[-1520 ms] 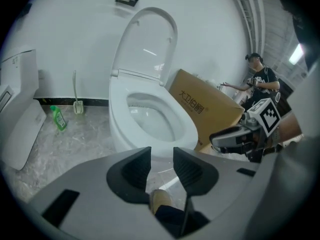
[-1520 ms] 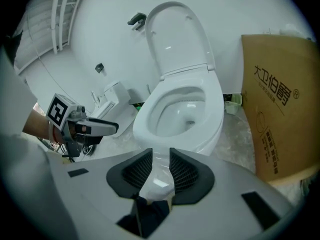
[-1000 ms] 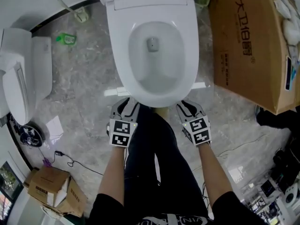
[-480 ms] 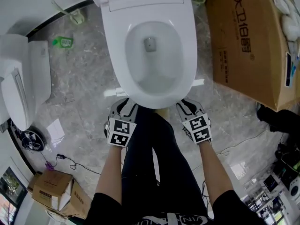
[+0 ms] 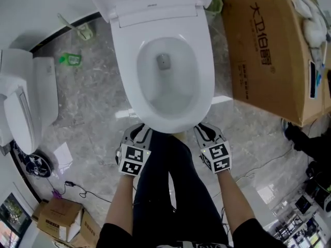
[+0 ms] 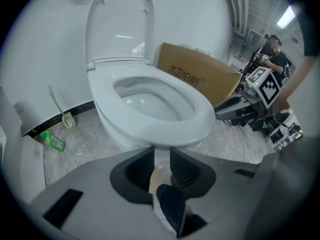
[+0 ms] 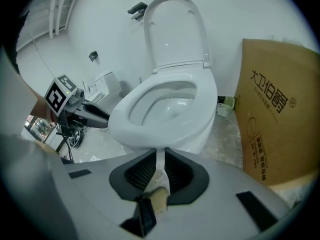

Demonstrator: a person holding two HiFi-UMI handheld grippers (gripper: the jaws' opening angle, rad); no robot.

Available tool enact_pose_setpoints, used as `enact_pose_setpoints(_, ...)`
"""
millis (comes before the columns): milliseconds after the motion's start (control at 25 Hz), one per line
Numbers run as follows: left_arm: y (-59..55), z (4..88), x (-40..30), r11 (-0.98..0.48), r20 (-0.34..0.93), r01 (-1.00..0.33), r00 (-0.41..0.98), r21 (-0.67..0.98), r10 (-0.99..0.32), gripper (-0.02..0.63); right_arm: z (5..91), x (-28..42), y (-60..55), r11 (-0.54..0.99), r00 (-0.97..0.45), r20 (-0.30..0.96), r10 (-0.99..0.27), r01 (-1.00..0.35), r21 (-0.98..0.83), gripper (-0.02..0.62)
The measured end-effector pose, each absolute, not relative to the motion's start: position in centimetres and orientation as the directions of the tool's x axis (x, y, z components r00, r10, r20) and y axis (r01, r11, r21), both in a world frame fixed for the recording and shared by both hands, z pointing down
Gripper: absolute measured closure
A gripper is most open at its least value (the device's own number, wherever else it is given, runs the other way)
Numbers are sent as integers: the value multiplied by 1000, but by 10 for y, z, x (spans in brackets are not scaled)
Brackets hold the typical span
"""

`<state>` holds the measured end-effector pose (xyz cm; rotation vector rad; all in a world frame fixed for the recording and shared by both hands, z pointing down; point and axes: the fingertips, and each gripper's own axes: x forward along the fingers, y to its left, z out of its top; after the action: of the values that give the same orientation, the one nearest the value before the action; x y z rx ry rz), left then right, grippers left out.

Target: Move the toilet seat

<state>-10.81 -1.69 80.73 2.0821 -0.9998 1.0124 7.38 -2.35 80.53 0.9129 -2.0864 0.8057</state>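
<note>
The white toilet seat (image 5: 205, 81) lies down on the bowl, and its lid (image 6: 120, 24) stands upright against the wall. In the head view both grippers hang low in front of the bowl's front rim, with the person's legs between them. My left gripper (image 5: 138, 130) sits at the rim's left front and my right gripper (image 5: 205, 130) at its right front. In the left gripper view the seat (image 6: 200, 116) lies just above and beyond the jaws (image 6: 161, 156). The right gripper view shows the same seat (image 7: 127, 119) over the jaws (image 7: 160, 159). Both pairs of jaws are closing, a narrow gap remains, and nothing is between them.
A large cardboard box (image 5: 269, 45) stands close on the toilet's right. A second white toilet (image 5: 26, 97) sits at the left, with a green bottle (image 5: 70, 59) and a toilet brush (image 5: 83, 29) by the wall. Small cardboard boxes (image 5: 59, 213) and cables lie on the marble floor behind me.
The head view has drifted a little, so the toilet sits slightly lower and further left in the picture. Both grippers stay at the bowl's front rim.
</note>
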Motion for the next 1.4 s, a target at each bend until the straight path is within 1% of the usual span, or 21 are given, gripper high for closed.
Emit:
enact_pose_setpoints(160,-14,784,-109,-499,829,-841,423,209,-366,512,781,73,-22,564,-502,789,-355,-788,-248,531)
enact_pose_setpoints(400,-19,744,-107,-444,811,-865,426,235,-401,534,739,73,-29,532,-526,760,-381,-797,-285,531)
enact_pose_setpoints(680,-28,707,-110,-450,795,-864,430,225,-428,538,697,71,-39,554,-550,723,-418,-785,-277,531)
enact_pose_setpoints(800,-32,691,-111,-446,787,-864,437,234,-434,538,679,71,-47,531,-551,707,-442,-797,-289,532)
enact_pose_setpoints(920,-39,669,-112,-441,764,-866,446,237,-465,540,658,70,-53,511,-552,692,-466,-806,-300,534)
enact_pose_setpoints(1160,-55,630,-113,-422,722,-873,455,245,-522,548,618,66,-69,529,-571,635,-520,-799,-286,535)
enact_pose_setpoints(1400,-79,587,-118,-386,660,-890,443,242,-607,560,574,61,-94,541,-586,568,-577,-796,-272,538)
